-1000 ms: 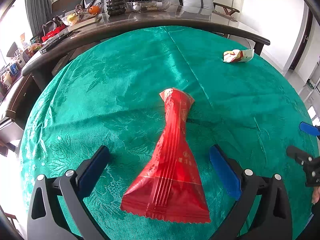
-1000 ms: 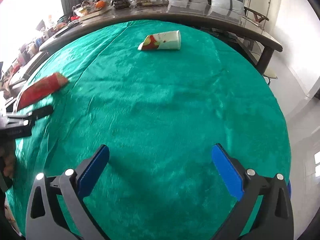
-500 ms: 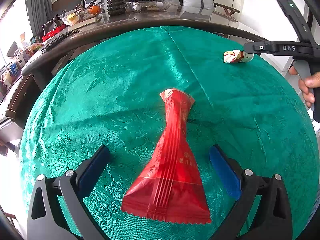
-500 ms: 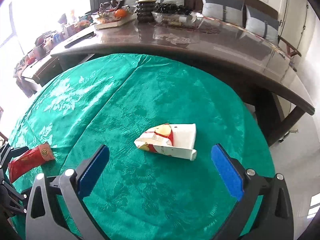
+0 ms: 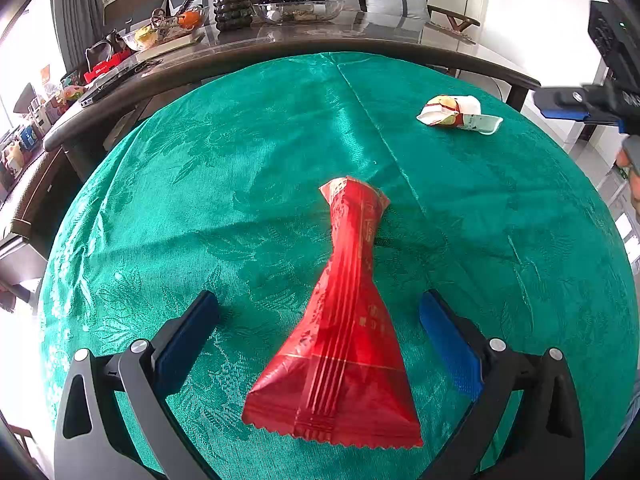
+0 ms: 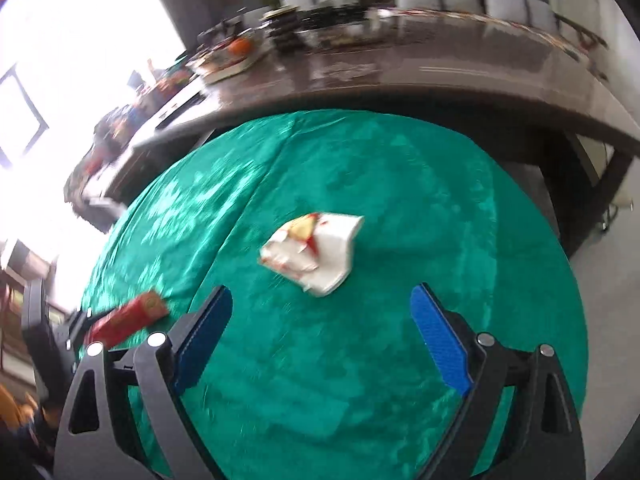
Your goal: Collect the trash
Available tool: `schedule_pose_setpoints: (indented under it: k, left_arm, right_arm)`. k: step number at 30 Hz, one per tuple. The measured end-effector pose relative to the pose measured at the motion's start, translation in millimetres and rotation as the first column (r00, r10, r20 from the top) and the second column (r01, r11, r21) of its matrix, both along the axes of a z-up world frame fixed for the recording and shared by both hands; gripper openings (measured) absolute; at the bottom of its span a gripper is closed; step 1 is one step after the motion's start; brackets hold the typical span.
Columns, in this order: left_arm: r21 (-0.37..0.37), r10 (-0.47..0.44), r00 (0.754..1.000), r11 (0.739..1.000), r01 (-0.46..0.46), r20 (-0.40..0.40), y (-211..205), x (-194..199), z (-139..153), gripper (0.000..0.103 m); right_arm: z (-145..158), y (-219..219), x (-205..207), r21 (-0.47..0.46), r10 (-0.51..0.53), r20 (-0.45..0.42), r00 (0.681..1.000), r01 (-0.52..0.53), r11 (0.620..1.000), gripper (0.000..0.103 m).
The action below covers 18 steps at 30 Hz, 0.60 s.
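Observation:
A red snack wrapper [image 5: 344,320] lies flat on the green tablecloth [image 5: 248,184], its wide end between the wide-apart fingers of my left gripper [image 5: 316,316], which is open and not touching it. A crumpled white and red wrapper [image 6: 314,250] lies further back on the cloth, just ahead of my right gripper [image 6: 320,304]. The right jaws are closing slowly, still wide, with nothing between the pads. In the left wrist view the white wrapper [image 5: 460,116] sits at the far right, with a blue finger of the right gripper [image 5: 568,110] beside it. The red wrapper [image 6: 128,318] shows at the left of the right wrist view.
A dark curved table [image 5: 360,46] behind the green one carries a plant pot [image 5: 232,8], fruit bowls [image 5: 168,32] and a glass dish [image 5: 298,10]. Cushioned seating lines the back wall. The green table's edge drops to pale floor on the right [image 6: 600,340].
The right gripper has swung forward from the near cloth to the white wrapper, which now lies just ahead of its fingertips, and its fingers have narrowed a little. The left gripper has not moved.

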State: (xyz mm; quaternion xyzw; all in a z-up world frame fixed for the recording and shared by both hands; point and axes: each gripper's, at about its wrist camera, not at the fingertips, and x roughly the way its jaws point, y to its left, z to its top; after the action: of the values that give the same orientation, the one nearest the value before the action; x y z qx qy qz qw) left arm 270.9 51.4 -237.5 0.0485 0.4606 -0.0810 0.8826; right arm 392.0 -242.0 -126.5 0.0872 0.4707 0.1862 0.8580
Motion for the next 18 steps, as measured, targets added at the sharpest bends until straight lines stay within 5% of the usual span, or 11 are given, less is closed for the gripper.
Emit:
schedule_pose_setpoints:
  k: [4,8,10,12,14,18]
  left_arm:
    - [0.000,0.000,1.000,1.000,0.000,0.000,0,0,0,0.099]
    - [0.000,0.000,1.000,1.000,0.000,0.000,0,0,0,0.099]
    - [0.000,0.000,1.000,1.000,0.000,0.000,0,0,0,0.099]
    - [0.000,0.001,1.000,1.000,-0.001,0.000,0,0,0,0.099]
    - [0.000,0.000,1.000,1.000,0.000,0.000,0,0,0,0.099]
    - [0.000,0.000,1.000,1.000,0.000,0.000,0,0,0,0.099]
  right_arm:
    - [-22,3,25,0.016,-0.004,-0.024,1.000,0.005,1.000,0.088]
    - [-38,28,20,0.133,0.119,-0.037,0.992,-0.113,0.985,0.088]
    - [-37,38,7,0.163,0.187,-0.045,0.981,-0.178,0.971,0.065]
    - [-35,42,-7,0.140,0.213,-0.053,0.976,-0.204,0.969,0.029]
    - [-27,39,-22,0.113,0.201,-0.022,0.979,-0.197,0.974,0.015]
    - [-8,32,-64,0.118,0.166,0.005,0.986,-0.165,0.979,0.008]
